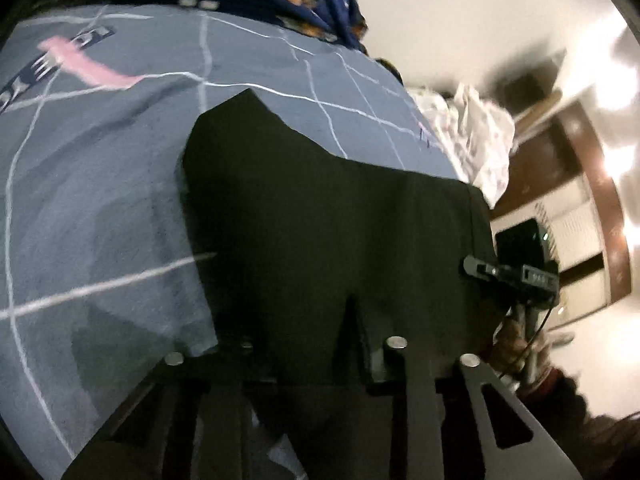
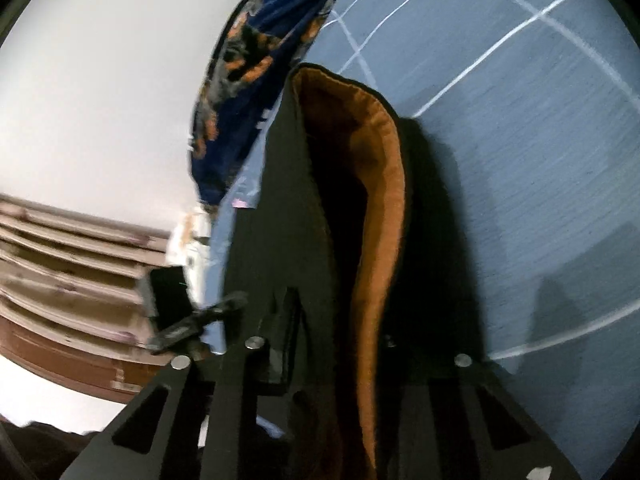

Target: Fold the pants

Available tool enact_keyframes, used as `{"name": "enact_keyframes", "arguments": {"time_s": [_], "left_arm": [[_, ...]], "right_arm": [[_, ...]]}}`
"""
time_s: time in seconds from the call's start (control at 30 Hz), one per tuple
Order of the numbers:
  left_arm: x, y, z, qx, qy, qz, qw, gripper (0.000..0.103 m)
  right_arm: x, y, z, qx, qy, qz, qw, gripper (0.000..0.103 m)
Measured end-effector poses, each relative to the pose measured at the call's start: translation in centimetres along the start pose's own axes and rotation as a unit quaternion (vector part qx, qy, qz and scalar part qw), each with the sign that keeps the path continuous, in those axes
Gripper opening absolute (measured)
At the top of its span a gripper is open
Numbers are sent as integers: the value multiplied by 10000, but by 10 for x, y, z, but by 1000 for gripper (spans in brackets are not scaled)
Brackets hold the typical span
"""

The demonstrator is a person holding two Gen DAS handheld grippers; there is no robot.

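So on the left there was the blue-grey bedsheet (image 1: 100,184) with white lines, and the black pants (image 1: 320,216) were lying on it, held up by their near edge. The left gripper (image 1: 320,356) had its fingers nearly closed and pinched on that edge. Off to the right of the pants, the right gripper (image 2: 352,364) was clamped narrow on the pants' other end, where the orange lining (image 2: 380,184) showed. A dark blue patterned blanket (image 2: 240,92) sat bunched at the far side.
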State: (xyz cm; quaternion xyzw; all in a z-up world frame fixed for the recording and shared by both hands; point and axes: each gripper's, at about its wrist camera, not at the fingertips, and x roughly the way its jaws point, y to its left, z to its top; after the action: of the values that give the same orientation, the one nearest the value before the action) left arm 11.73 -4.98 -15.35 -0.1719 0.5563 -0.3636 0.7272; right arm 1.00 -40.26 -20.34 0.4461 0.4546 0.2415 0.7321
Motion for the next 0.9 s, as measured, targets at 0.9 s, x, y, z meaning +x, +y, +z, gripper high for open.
{"name": "enact_keyframes", "arguments": {"time_s": [0.9], "left_arm": [[-174,91,-37,-794,-1583,1523,9723,23]], "right_arm": [[153,74,-15,131,1116,989,9887,23]]}}
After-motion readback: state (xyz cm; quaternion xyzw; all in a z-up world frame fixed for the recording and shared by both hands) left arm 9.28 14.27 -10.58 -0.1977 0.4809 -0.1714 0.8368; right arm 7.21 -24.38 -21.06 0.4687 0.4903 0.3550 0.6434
